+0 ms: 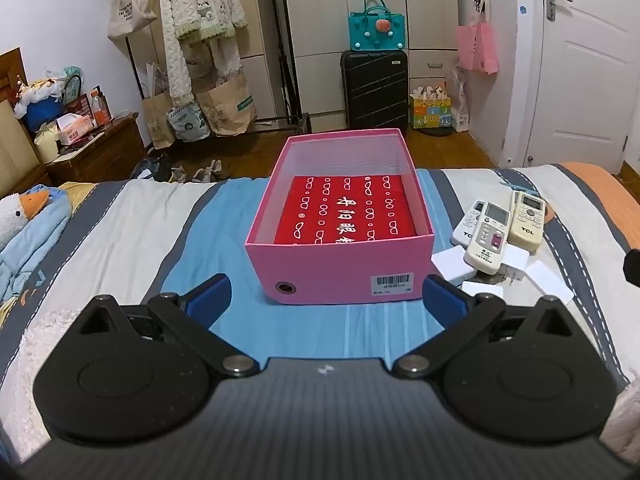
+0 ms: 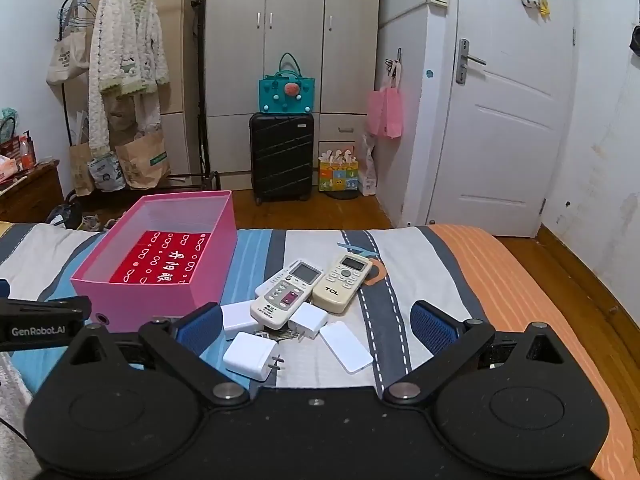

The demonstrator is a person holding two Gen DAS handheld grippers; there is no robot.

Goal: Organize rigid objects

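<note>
Remotes and white chargers lie in a small heap on the striped bedspread [image 2: 400, 256], and just left of that heap sits the pink box [image 1: 340, 276], open-topped, with a red printed item [image 1: 344, 210] flat on its bottom.

Starting at the left, the left gripper [image 1: 326, 298] hovers near the box's near wall, its blue-padded jaws spread wide with nothing between them; the box's barcode label and round finger hole face it.

Moving right past the box, three remotes rest together: a white one [image 2: 270, 280] mostly hidden underneath, a grey-white remote [image 2: 286, 294] with a pink panel lying across it, and a cream TCL remote [image 2: 342, 282] touching its right side.

Around the near ends of the remotes lie four white chargers: one [image 2: 238, 318] tucked at the left, one [image 2: 250, 354] nearest with its prongs showing, one [image 2: 308, 318] under the middle remote's tip, and a flat one [image 2: 346, 346] at the right.

The right gripper [image 2: 316, 326] hangs just above this pile, jaws likewise wide apart and holding nothing.

Far across the room stand a black suitcase [image 2: 282, 158] with a teal bag [image 2: 286, 94] on top.
</note>
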